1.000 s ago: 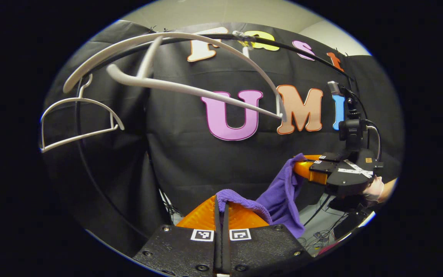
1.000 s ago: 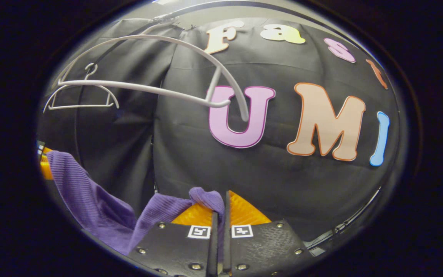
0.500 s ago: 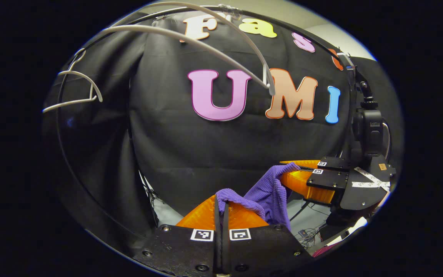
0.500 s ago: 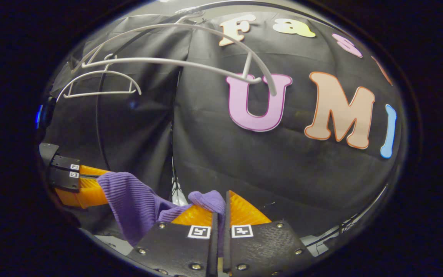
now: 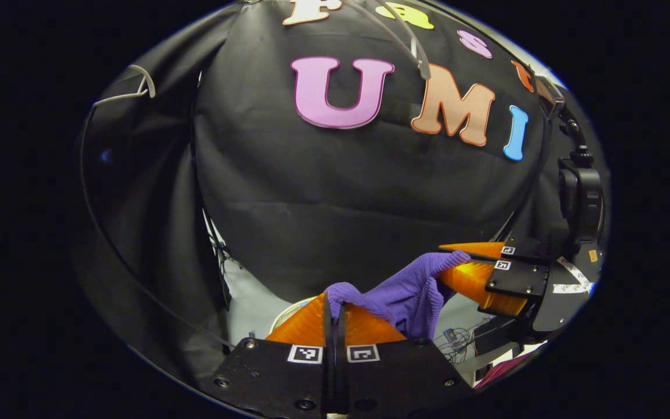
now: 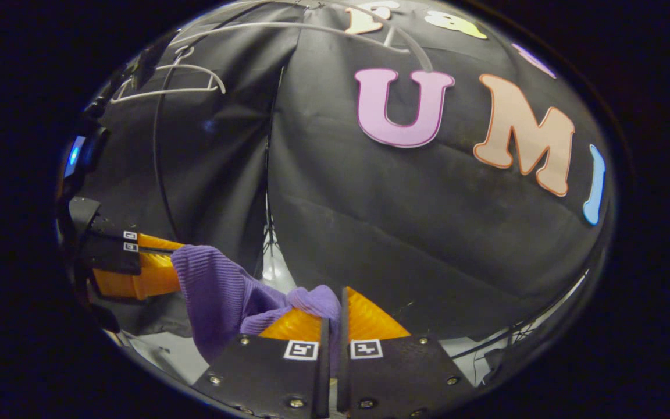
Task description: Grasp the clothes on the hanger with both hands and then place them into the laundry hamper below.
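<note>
Purple garment [image 5: 410, 294] | pinched by left gripper [image 5: 335, 305] | and right gripper [image 6: 335, 302]

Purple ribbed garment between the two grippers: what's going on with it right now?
A person is carrying the purple ribbed knit garment with two tools. The left hand-held gripper is shut on one bunched edge, and the right hand-held gripper is shut on another, so the cloth hangs slack between them. It is off the white plastic hangers, which hang bare up on the rail, well above both grippers.
</note>
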